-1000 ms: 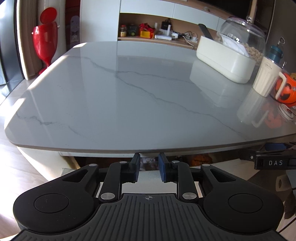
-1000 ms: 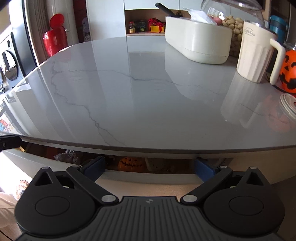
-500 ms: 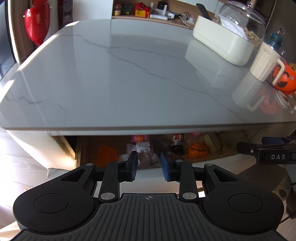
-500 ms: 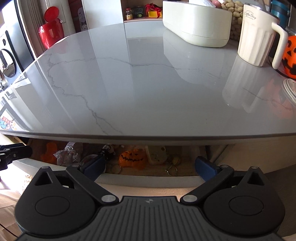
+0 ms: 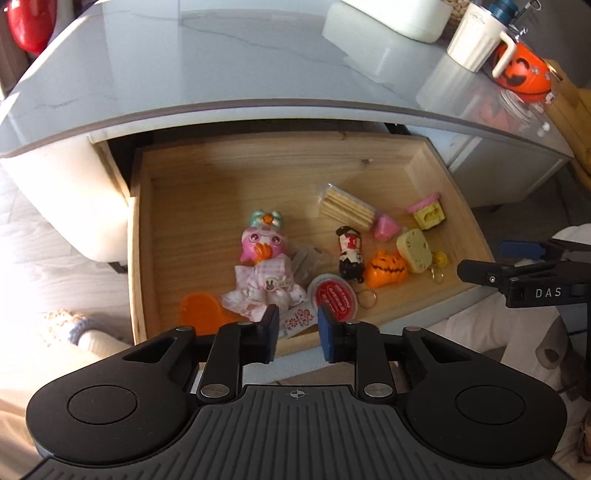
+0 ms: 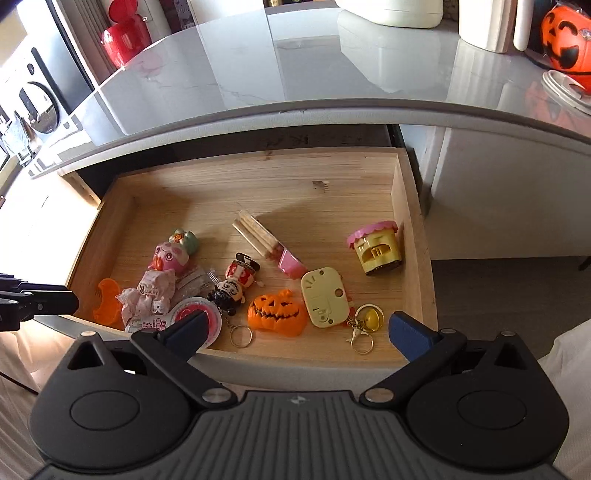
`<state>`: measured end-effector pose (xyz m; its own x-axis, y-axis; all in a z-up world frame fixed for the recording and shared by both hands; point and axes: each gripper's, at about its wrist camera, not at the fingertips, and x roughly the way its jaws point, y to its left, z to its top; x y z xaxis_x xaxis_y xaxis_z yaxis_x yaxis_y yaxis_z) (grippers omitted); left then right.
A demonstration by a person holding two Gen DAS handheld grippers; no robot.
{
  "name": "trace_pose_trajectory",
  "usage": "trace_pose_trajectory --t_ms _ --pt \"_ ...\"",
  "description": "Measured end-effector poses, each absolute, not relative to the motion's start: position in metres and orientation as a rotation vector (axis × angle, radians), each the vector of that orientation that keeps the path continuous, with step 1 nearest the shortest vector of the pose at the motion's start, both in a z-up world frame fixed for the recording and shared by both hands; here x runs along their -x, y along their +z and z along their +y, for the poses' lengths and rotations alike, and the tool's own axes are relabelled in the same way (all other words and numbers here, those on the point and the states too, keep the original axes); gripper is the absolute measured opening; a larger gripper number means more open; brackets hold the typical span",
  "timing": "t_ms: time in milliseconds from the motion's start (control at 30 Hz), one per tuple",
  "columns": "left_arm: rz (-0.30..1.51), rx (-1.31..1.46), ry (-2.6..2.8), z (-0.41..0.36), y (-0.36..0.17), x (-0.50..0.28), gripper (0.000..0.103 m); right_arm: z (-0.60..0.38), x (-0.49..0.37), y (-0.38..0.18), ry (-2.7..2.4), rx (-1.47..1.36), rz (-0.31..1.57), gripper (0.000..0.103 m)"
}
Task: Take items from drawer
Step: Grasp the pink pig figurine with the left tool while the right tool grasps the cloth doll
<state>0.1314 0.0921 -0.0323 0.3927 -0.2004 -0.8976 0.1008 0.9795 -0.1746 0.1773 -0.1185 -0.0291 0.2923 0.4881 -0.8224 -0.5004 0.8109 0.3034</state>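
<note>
The wooden drawer [image 5: 332,162] stands pulled out from under the table. In it lie a pink doll [image 5: 262,247], a cracker pack [image 5: 345,208], a small black-and-red figure [image 5: 349,254], an orange pumpkin [image 5: 388,269], a yellow tag [image 5: 413,251], a yellow toy house [image 5: 428,214] and a red round lid [image 5: 334,297]. My left gripper [image 5: 297,332] hovers over the drawer's front wall, its jaws closing with a narrow gap and nothing pressed between them. My right gripper [image 6: 295,332] is wide open above the pumpkin [image 6: 277,314] and the tag [image 6: 323,299], holding nothing.
The grey marble table top [image 5: 221,66] overhangs the drawer's back. On it stand a white jug [image 5: 476,40], an orange pumpkin bucket [image 5: 524,74] and a white container [image 5: 406,18]. A red bin [image 5: 26,26] stands beyond the table. White fabric lies at the lower right.
The drawer has slid out from under the table and its contents have come into sight. Both grippers have drawn back and tipped down toward it.
</note>
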Motion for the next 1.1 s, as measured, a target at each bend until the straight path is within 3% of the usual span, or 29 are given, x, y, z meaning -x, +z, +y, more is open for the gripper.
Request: trace_pose_trajectory --t_ms 167,300,467,700,733,767,1100 --pt "1.095 -0.037 -0.243 0.071 -0.029 -0.159 0.021 -0.108 -0.189 -0.025 0.656 0.014 1.102 0.103" --pt "1.124 -0.11 -0.321 0.058 -0.038 -0.191 0.026 -0.112 -0.19 -0.029 0.66 0.01 1.103 0.103" --pt "1.175 -0.269 -0.266 0.063 -0.067 -0.223 0.024 -0.113 -0.188 -0.029 0.674 0.005 1.101 0.103" --pt "1.303 -0.257 -0.29 0.063 -0.11 -0.257 0.026 -0.113 -0.19 -0.028 0.69 0.006 1.108 0.103" --pt "1.321 -0.262 -0.284 0.063 -0.117 -0.258 0.032 -0.114 -0.19 -0.028 0.694 0.004 1.11 0.103" --pt "1.33 -0.245 -0.295 0.064 -0.12 -0.258 0.031 -0.114 -0.19 -0.028 0.698 0.002 1.11 0.103" --pt "1.348 -0.131 -0.263 0.079 -0.121 -0.264 0.032 -0.116 -0.189 -0.027 0.694 -0.008 1.097 0.103"
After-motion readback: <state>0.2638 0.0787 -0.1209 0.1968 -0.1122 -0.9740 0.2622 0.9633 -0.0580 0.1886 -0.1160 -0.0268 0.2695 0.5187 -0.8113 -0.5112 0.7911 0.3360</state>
